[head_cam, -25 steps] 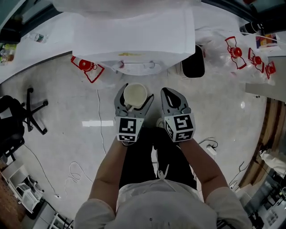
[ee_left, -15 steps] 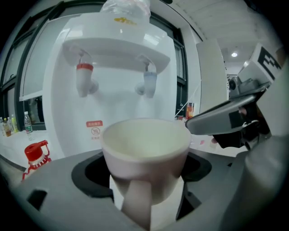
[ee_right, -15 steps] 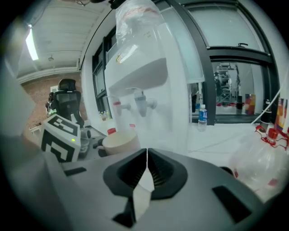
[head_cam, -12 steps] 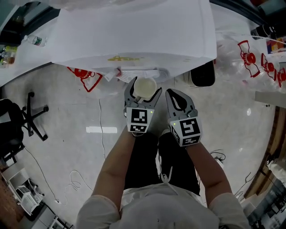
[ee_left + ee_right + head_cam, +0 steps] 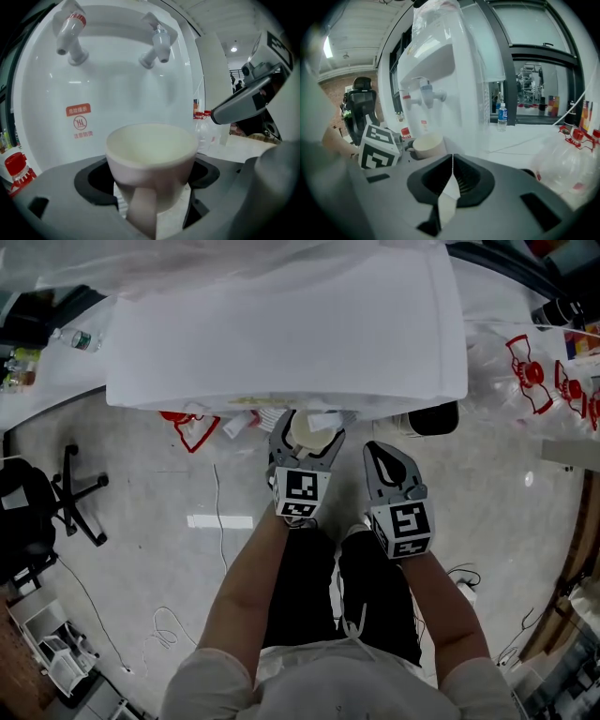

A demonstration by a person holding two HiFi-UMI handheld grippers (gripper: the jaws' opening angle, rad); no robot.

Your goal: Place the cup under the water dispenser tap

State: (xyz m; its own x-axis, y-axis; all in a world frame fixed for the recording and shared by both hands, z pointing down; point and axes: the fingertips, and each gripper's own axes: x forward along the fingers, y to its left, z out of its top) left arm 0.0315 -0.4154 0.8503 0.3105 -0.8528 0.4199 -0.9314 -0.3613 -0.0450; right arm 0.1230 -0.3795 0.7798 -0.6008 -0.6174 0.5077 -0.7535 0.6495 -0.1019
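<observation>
My left gripper (image 5: 306, 439) has its jaws wide and squeezing the cup (image 5: 311, 430). Since a second ago I have carried the cup toward 12 o'clock. Now it is half under the dispenser (image 5: 281, 343), with a tap (image 5: 157, 44) at 12 o'clock above it, so I think it is nearly there. The cup is smooth, cream and round, with its thick handle (image 5: 140, 211) toward me. The right gripper (image 5: 384, 454) has its jaws shut on nothing.

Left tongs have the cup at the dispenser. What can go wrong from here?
1. Two taps: the cup in the left tongs may land under the red-capped tap, above a red warning sign, not the other tap.
2. In the head view the dispenser top hides the taps; the cup's rim might bump one.
3. The shut, empty right tongs sit close beside and could nudge the left.
</observation>
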